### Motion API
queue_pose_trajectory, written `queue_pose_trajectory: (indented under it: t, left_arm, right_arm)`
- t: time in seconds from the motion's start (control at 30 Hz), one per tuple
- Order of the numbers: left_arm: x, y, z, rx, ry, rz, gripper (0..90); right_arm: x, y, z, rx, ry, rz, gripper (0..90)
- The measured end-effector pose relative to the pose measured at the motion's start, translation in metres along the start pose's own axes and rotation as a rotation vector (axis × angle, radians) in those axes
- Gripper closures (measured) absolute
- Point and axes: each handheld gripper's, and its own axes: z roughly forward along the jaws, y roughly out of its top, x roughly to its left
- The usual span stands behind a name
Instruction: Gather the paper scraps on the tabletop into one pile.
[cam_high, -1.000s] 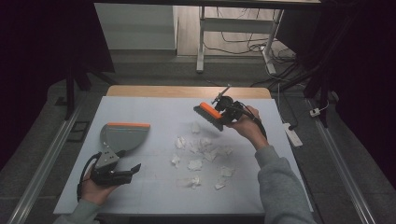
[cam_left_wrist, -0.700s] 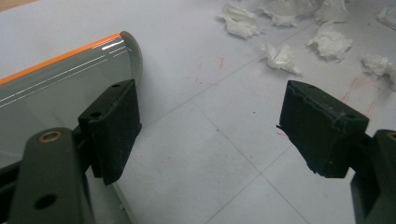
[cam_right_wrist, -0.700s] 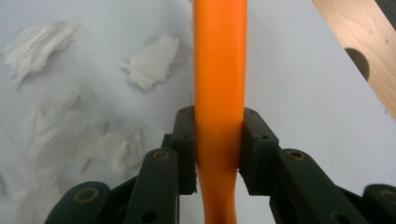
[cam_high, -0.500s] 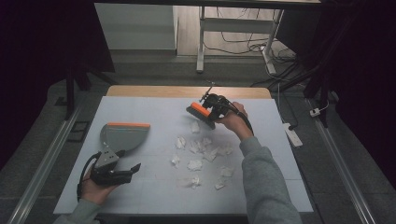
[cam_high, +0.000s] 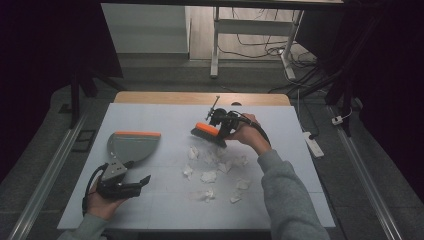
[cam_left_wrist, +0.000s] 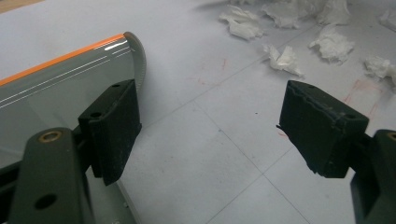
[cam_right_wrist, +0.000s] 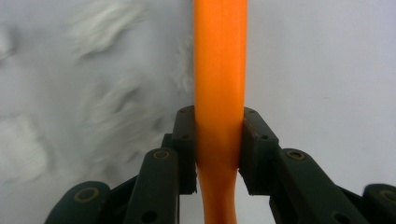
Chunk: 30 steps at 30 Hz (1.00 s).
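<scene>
At lower left of the high view, the left tongs (cam_high: 131, 186) lay wide open on the counter (cam_high: 165, 112), gripping nothing, just beside the grey dustpan (cam_high: 132, 146) (orange-edged). Right of centre, the right tongs (cam_high: 218, 131) were clamped on the orange brush (cam_high: 207, 131), above the scattered paper scraps (cam_high: 216, 167)

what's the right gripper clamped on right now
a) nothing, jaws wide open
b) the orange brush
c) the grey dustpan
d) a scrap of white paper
b: in the right gripper view the right gripper has both jaws pressed against the orange brush, above the paper scraps.
</scene>
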Motion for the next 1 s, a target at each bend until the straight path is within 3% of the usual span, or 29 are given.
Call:
queue_pose_trajectory:
  t: [0.13,0.2,0.4,0.57,0.83,1.0]
  left_arm:
    - [0.0,0.0,0.0,0.002,0.0,0.001,21.0]
    - [-0.001,0.0,0.0,-0.001,0.0,0.002,21.0]
    - [0.0,0.0,0.0,-0.003,0.002,-0.003,21.1]
    - [0.002,0.0,0.0,-0.005,-0.002,-0.009,21.1]
    - [0.001,0.0,0.0,-0.006,-0.001,-0.005,21.2]
    - [0.001,0.0,0.0,-0.005,-0.002,-0.004,21.2]
  right_arm:
    - [0.014,-0.009,-0.005,0.007,0.014,-0.037,69.9]
    - [0.017,-0.014,-0.012,-0.026,0.029,-0.038,69.9]
    - [0.008,-0.027,-0.032,-0.131,0.034,0.06,69.9]
    - [0.008,-0.034,-0.041,-0.152,0.025,0.066,69.9]
    - [0.018,-0.039,-0.07,-0.245,-0.002,0.073,69.9]
    - [0.022,-0.043,-0.082,-0.255,-0.032,0.094,69.8]
